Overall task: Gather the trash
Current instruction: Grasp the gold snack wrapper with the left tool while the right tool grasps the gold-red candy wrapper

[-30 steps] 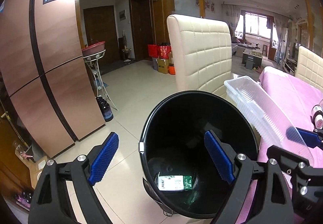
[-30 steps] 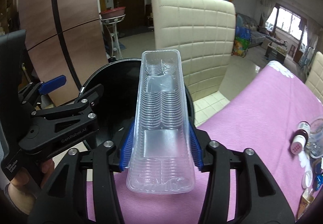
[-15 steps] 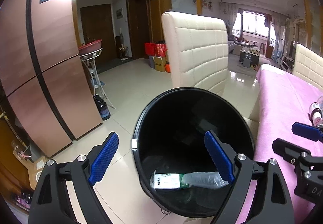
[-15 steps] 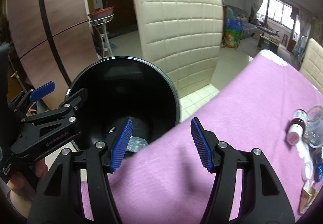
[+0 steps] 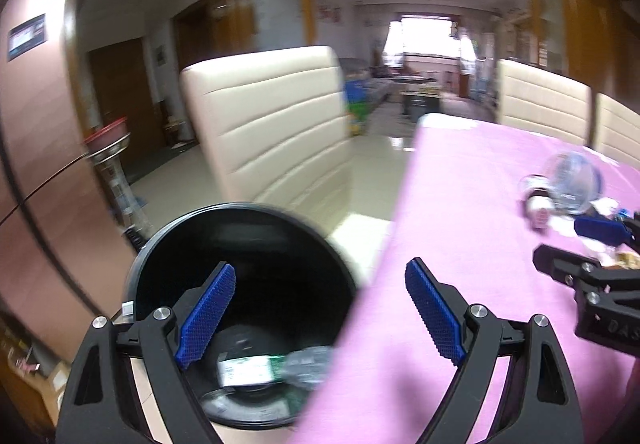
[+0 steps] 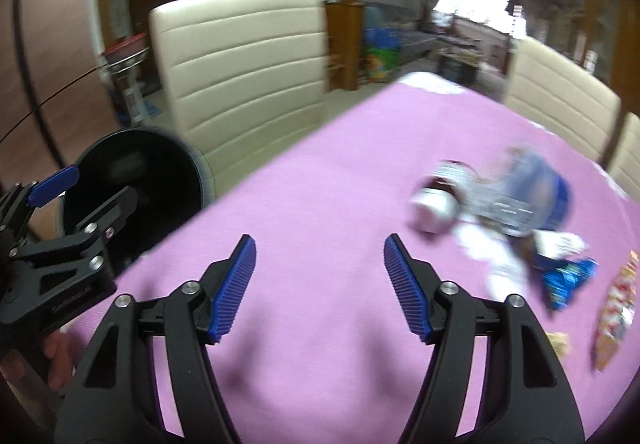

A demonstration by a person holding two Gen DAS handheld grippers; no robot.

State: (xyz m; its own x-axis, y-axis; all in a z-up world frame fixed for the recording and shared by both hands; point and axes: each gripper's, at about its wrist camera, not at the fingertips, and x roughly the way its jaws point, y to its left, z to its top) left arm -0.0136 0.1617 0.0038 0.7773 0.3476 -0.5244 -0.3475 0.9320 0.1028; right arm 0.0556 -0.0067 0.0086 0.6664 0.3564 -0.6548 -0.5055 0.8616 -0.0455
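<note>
Right tool, empty and opening, should square up over what looks like blurred bottle on bench; left tool spread, empty.

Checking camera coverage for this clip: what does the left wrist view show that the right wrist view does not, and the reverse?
Only the left wrist view looks down to the bottom of the round black trash bin, where a crushed clear plastic bottle with a green and white label lies. Only the right wrist view shows the crumpled blue foil wrapper and the orange snack packet at the table's right. Both show the bin, the pink tablecloth, the cream padded chair and the blurred clutter of containers.
</note>
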